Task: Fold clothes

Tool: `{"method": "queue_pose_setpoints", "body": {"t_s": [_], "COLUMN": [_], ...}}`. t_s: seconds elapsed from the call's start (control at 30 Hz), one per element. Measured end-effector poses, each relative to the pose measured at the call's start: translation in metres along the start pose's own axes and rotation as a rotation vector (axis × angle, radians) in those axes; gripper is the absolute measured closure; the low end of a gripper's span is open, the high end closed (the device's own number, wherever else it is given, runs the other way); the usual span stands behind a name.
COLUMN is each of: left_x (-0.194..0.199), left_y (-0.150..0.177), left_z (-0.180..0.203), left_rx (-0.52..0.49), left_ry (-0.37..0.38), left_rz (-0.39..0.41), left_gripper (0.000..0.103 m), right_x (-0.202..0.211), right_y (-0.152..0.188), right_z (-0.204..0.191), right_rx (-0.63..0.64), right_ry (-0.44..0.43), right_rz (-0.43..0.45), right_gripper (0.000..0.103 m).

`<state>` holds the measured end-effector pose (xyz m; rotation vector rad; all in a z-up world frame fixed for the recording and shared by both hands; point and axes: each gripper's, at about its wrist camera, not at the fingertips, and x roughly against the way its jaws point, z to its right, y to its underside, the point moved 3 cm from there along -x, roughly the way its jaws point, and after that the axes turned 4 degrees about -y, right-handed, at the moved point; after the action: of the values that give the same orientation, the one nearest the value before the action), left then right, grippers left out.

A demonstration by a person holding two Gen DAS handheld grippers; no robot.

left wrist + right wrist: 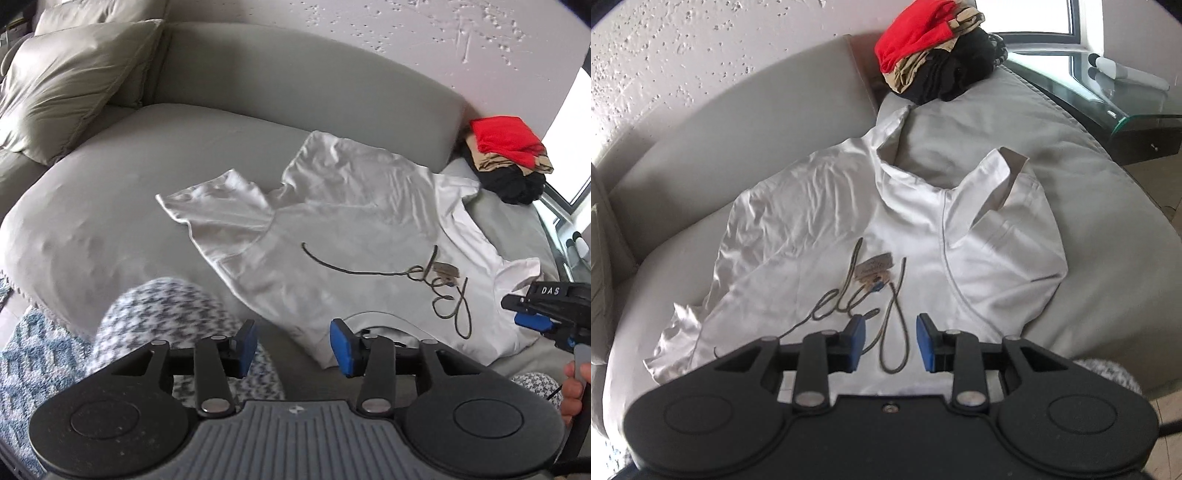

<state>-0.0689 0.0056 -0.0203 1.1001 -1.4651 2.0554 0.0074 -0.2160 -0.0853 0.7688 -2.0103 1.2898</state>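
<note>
— Where's the shirt (351,229)?

— Spread flat on the grey sofa (122,206), printed side up. Its collar lies at the near edge by the claws, its hem by the backrest, so the long axis runs front to back.

— Sleeves?

— One sleeve (207,203) reaches left, the other (1004,192) right, its cuff turned up.

— And the claws?

— The left claw (293,345) hovers over the collar edge, jaws apart, nothing between them. The right claw (890,341) hovers above the print, jaws apart too, empty.

— Anything else?

— A pile (934,55) of red, tan and black clothes sits beyond the shirt; a cushion (70,85) lies far left.
</note>
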Motion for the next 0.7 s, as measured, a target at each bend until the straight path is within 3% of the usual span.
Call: {"method": "queue_pose_setpoints", "body": {"t_s": [0.23,0.5,0.7], "left_x": [-0.010,-0.035,-0.048], "left_y": [0.008,0.003,-0.008], "left_z": [0.002,0.052,0.063], "left_rx": [-0.058,-0.225,-0.220], "left_ry": [0.054,0.131,0.161], "left_rz": [0.012,-0.032,-0.023], "left_gripper": [0.059,0.059,0.059], "right_x": [-0.005,0.019,0.035], "right_y": [0.013,0.005,-0.005], "right_z": [-0.016,-0.011,0.024], "right_rx": [0.004,-0.061,-0.096], "right_ry": [0.002,-0.168,-0.204], "right_rz": [-0.019,0.108,0.135], "right_gripper": [0.072,0.070,0.065]}}
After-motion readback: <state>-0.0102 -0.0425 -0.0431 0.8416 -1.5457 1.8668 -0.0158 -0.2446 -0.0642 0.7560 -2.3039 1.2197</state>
